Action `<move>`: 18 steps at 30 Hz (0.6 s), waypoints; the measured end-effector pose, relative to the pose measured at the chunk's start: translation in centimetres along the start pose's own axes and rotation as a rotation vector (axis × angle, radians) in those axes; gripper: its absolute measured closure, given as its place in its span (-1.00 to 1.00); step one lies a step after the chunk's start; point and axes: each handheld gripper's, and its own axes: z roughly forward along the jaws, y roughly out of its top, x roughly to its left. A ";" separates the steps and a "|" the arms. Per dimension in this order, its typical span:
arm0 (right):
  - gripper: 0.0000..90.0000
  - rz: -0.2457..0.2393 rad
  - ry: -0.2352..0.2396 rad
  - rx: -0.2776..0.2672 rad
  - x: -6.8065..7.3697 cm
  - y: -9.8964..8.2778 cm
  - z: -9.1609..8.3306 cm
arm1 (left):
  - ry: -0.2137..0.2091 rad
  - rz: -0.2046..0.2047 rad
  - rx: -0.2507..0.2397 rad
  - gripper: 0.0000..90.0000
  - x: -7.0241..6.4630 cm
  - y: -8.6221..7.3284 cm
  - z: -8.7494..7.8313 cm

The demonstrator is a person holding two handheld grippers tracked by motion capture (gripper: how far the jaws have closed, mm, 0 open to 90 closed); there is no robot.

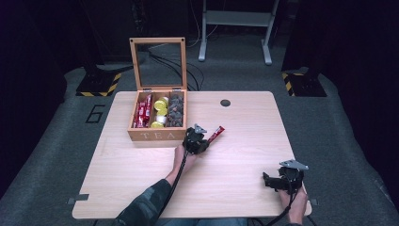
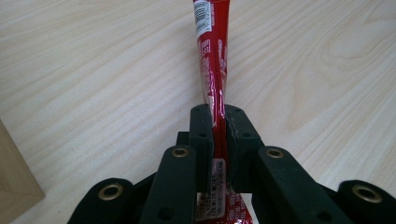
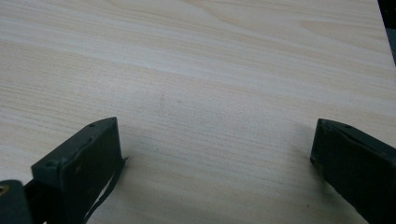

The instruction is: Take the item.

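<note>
Dark curtains and a grey carpeted floor surrounded the pale wooden table [image 1: 141,188], on which we worked from the near edge, so that both forearms entered from below in the high view. Next in size, the wooden tea box [image 1: 157,134] stood toward the far left of the table, its glazed lid [image 1: 158,63] propped upright on its hinges; we judged it left open so that its contents could be reached from above. It held three lengthwise compartments: red stick sachets [image 1: 142,112] in the left one, yellow and pale round capsules [image 1: 161,113] in the middle one, and dark grey wrapped pieces [image 1: 176,112] in the right one, whose exact kind we could not tell. Our left gripper [image 1: 203,138] hovered just beside the box's near right corner, its jaws closed flat on a single red sachet [image 2: 212,70]. In the left gripper view the jaws pinched the packet near one end, the printed length projecting forward over bare wood, a hold we took as suited to carrying a thin, limp packet without crumpling it. Whether it was bound for the box or away from it we could not tell. Our right gripper [image 1: 270,180] rested well apart at the near right of the table, its jaws spread wide over bare wood with nothing between them, apparently parked clear of the working hand.
</note>
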 end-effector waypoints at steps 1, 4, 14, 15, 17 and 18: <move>-0.97 0.001 0.000 -0.001 0.0 0.0 0.0 | 0.004 0.002 0.004 0.82 -0.1 -0.1 0.1; -0.97 0.000 0.002 -0.001 0.0 0.0 0.0 | 0.003 0.001 0.011 0.82 -0.2 -0.2 0.3; -0.97 0.003 0.002 0.000 0.0 0.0 0.0 | 0.009 0.001 0.009 0.63 -0.2 -0.2 0.4; -0.97 0.001 0.003 0.002 0.0 0.0 0.0 | 0.005 0.002 0.008 0.57 -0.2 -0.2 0.3; -0.97 0.001 0.002 0.001 0.0 0.0 0.0 | -0.004 -0.006 0.005 0.42 -0.1 -0.2 0.1; -0.97 0.001 0.002 0.001 0.0 0.0 0.0 | -0.004 -0.006 0.005 0.33 -0.1 -0.2 0.1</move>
